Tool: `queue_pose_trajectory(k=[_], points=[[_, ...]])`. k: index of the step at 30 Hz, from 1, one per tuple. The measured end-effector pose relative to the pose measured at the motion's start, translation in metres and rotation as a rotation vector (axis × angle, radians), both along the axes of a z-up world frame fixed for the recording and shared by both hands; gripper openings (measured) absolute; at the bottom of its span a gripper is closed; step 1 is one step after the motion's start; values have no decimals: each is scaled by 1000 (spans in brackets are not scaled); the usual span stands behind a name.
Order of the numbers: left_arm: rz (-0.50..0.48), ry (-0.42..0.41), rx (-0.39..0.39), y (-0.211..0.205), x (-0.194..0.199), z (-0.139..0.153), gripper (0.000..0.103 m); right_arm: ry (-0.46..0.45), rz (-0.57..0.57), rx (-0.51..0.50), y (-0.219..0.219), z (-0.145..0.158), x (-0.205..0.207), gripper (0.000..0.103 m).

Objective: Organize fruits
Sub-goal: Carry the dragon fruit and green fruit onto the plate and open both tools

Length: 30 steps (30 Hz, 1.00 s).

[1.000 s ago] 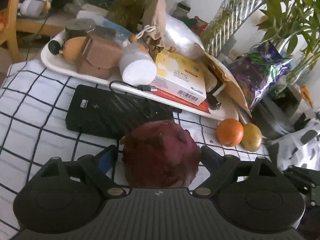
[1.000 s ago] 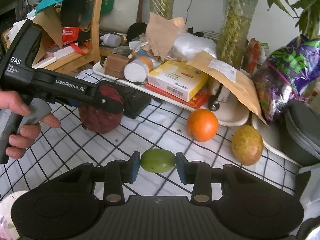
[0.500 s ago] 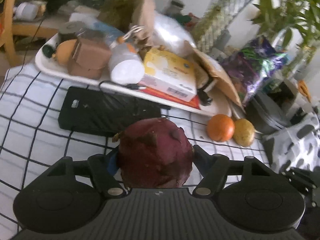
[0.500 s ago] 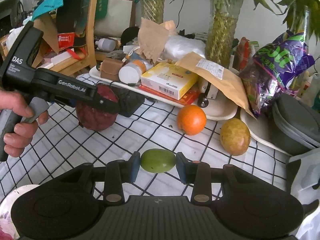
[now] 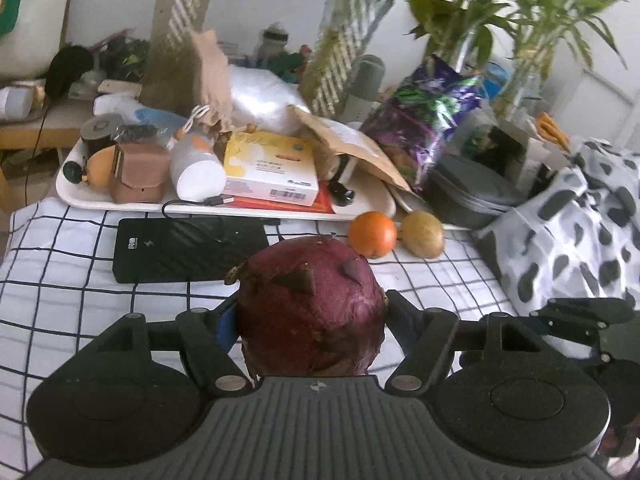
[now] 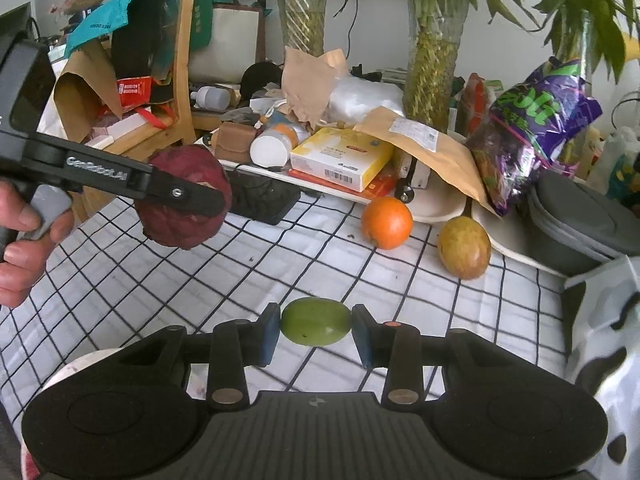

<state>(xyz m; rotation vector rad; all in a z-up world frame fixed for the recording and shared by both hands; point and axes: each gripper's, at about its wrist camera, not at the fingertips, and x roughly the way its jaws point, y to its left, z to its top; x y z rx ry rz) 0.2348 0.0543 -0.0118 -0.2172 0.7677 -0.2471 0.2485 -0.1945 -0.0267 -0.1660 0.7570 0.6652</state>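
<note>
Above checked cloth (image 6: pixel 168 276) on bench: left gripper (image 5: pixel 310 316) clamped on dark red dragon fruit (image 5: pixel 310 312), lifted clear of cloth. Right gripper (image 6: pixel 316 330) pinching small green fruit (image 6: pixel 316 321) between blue pads. Orange (image 6: pixel 386 222) and yellow-brown fruit (image 6: pixel 464 247) resting near white tray (image 5: pixel 120 202), just apart.

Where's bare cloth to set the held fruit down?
Free: checked cloth between the black power bank and the right gripper, left of the orange. Also cloth in front of the yellow-brown fruit. Crowded: the white tray behind.
</note>
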Motion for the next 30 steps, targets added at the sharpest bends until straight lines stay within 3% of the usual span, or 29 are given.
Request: queue_pose_trajectory(k=[11, 19, 20, 22, 23, 28, 30], points=[[-106, -17, 68, -16, -56, 15, 70, 37, 50, 8, 1, 7, -48, 40], [-137, -3, 81, -23, -94, 19, 70, 200, 88, 48, 14, -9, -59, 42], [-138, -3, 82, -24, -98, 19, 70, 225, 88, 60, 15, -11, -57, 46], [-141, 1, 82, -26, -106, 19, 70, 233, 68, 61, 17, -12, -58, 76], [-142, 4, 83, -27, -111, 19, 70, 220, 55, 60, 16, -10, -58, 85], [-161, 21, 92, -31, -132, 16, 70, 146, -8, 59, 2, 3, -68, 99], [-176, 30, 99, -34, -140, 14, 70, 115, -38, 36, -3, 7, -74, 100]])
